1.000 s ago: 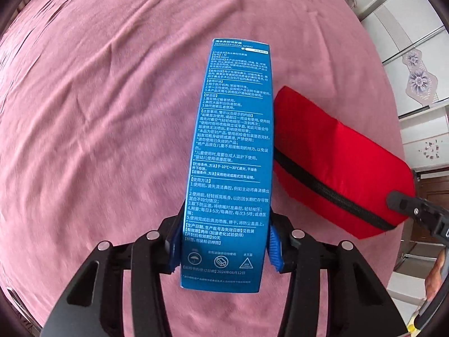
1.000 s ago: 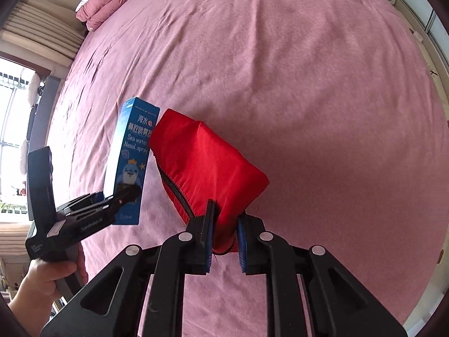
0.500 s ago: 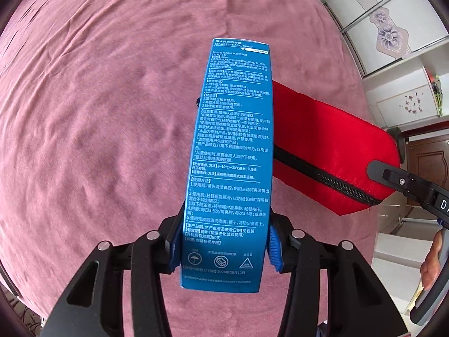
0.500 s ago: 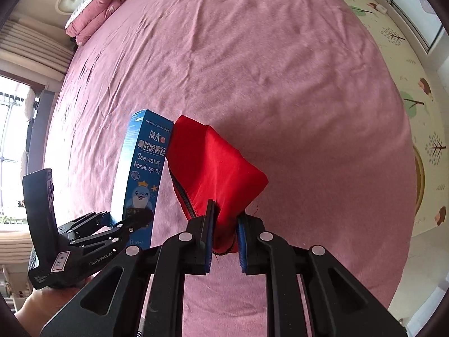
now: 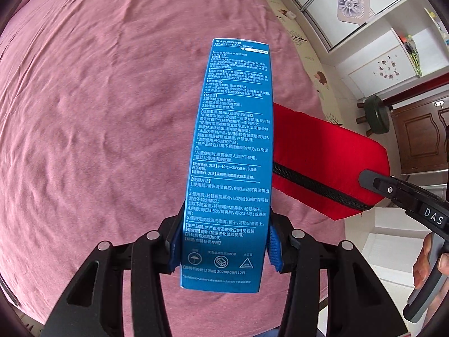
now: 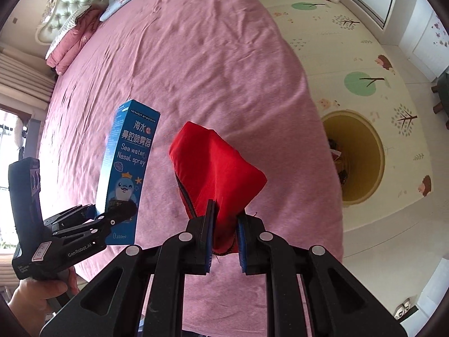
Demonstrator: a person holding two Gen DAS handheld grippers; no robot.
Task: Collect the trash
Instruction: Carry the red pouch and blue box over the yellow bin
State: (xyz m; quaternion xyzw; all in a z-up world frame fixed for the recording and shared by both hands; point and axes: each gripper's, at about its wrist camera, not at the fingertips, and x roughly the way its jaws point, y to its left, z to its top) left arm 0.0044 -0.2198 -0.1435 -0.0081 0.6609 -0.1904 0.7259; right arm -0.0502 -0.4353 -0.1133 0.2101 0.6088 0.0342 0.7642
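My left gripper (image 5: 223, 248) is shut on a tall blue nasal-spray box (image 5: 233, 154) and holds it upright above the pink bed; the box also shows in the right wrist view (image 6: 126, 174), with the left gripper (image 6: 112, 216) at its lower end. My right gripper (image 6: 224, 241) is shut on a red zippered pouch (image 6: 216, 168) and holds it in the air just right of the box. The pouch shows in the left wrist view (image 5: 328, 157) with the right gripper's finger (image 5: 393, 191) at its right end.
A pink bedspread (image 6: 182, 70) covers the bed below both grippers. A round yellow bin (image 6: 356, 157) with some trash inside stands on the play-mat floor right of the bed. Pillows (image 6: 73, 39) lie at the headboard. White cabinets (image 5: 364, 36) and a dark stool (image 5: 376, 115) stand beyond.
Both grippers have moved back toward the bed's foot and right edge with their loads. The floor and the yellow bin have come into the right wrist view. The grips are unchanged.
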